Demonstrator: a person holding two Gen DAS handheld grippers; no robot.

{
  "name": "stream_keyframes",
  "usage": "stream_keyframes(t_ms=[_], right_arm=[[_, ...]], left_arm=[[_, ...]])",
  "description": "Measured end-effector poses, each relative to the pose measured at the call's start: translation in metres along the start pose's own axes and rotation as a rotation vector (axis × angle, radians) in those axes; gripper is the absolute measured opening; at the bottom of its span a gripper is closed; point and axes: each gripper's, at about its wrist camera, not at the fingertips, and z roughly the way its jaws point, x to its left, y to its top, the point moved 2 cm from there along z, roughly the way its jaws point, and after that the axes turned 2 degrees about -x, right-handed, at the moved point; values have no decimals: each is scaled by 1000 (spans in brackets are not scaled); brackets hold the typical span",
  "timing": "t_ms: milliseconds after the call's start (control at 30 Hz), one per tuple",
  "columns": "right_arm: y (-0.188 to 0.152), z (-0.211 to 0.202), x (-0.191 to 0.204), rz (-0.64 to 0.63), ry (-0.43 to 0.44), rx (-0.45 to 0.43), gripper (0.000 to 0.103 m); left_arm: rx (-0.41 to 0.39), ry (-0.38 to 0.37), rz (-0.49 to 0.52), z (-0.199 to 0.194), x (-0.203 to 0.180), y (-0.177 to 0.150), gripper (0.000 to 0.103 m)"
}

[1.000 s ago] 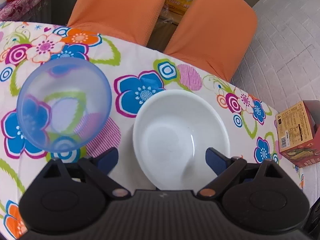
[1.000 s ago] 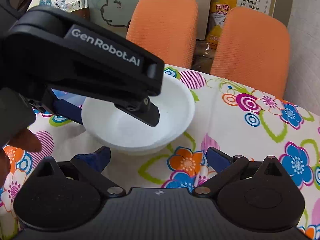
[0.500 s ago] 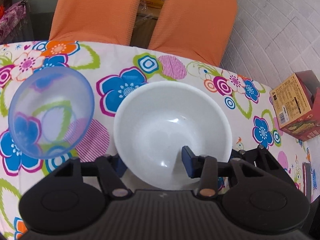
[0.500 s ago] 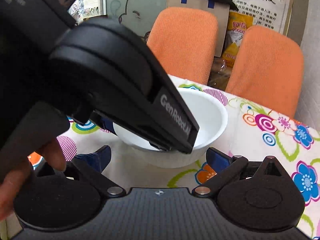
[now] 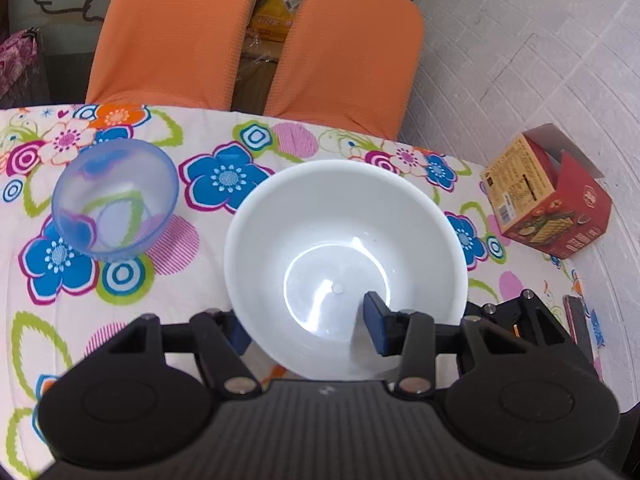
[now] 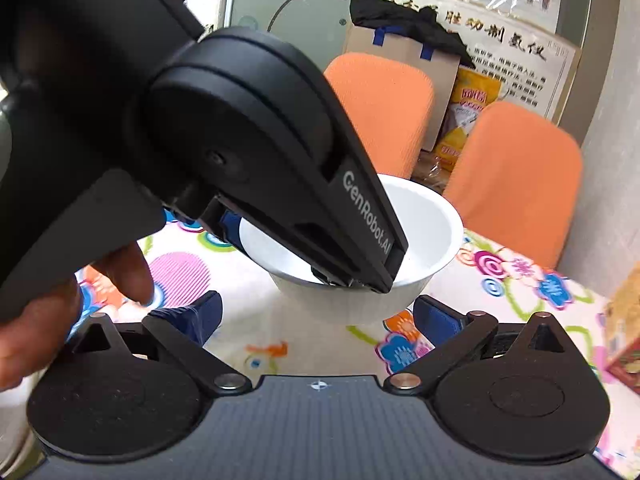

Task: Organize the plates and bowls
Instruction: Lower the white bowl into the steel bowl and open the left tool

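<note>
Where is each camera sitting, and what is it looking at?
Left wrist: sits on the left gripper, looking down at the big white bowl pinched by its rim, beside the see-through blue bowl on the flowery tablecloth; only black fingers show.
Right wrist: sits on the open right gripper, facing the orange chairs; the person's hand shows.
Shared: white bowl, left gripper, tablecloth, chairs.

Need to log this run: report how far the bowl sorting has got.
Done: nothing looks stacked yet. In hand: the left gripper is shut on the white bowl's near rim, one finger inside, lifted off the table. Left: the blue bowl sits apart; the right gripper is open, holding nothing.
</note>
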Motion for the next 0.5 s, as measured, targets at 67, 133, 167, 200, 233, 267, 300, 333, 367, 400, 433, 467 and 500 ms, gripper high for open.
stream_keyframes(t_ms=[67,133,167,200,233,267,300,333,367,400,433,467,500], right_arm=[[2,-22,5,-7,-10,-3,90],[5,-44,8,-14,-27,-14,90],[4,-58,11,-10,-35,-24,90],[2,-71,13,-5,-44,-31,90],[0,-82,17,-6,-58,-37,90],[-4,-94,20,-5,-69,-44,90],[-10,-104,24,1,-78,-46,90],[-16,-114,30,9,-85,-45,90],[-23,-122,35,19,-92,-43,90],[-31,-129,40,30,-99,-39,90],[-42,-138,48,42,-107,-36,90],[-53,-146,56,58,-114,-30,90],[-62,-150,64,75,-118,-22,90]], left_arm=[[-16,-8,25,-18,-12,-6,44],[-34,-23,55,-36,-25,-13,44],[-42,-32,67,-46,-31,-16,45],[-49,-42,78,-56,-38,-21,46],[-54,-54,94,-65,-45,-27,46],[-59,-62,111,-73,-51,-34,48],[-63,-68,128,-81,-57,-43,48],[-62,-75,144,-88,-62,-54,49],[-54,-85,153,-92,-66,-64,49],[-46,-92,161,-96,-69,-76,49],[-35,-101,169,-99,-72,-89,49],[-21,-107,174,-100,-73,-102,50],[-5,-111,181,-100,-74,-115,50]])
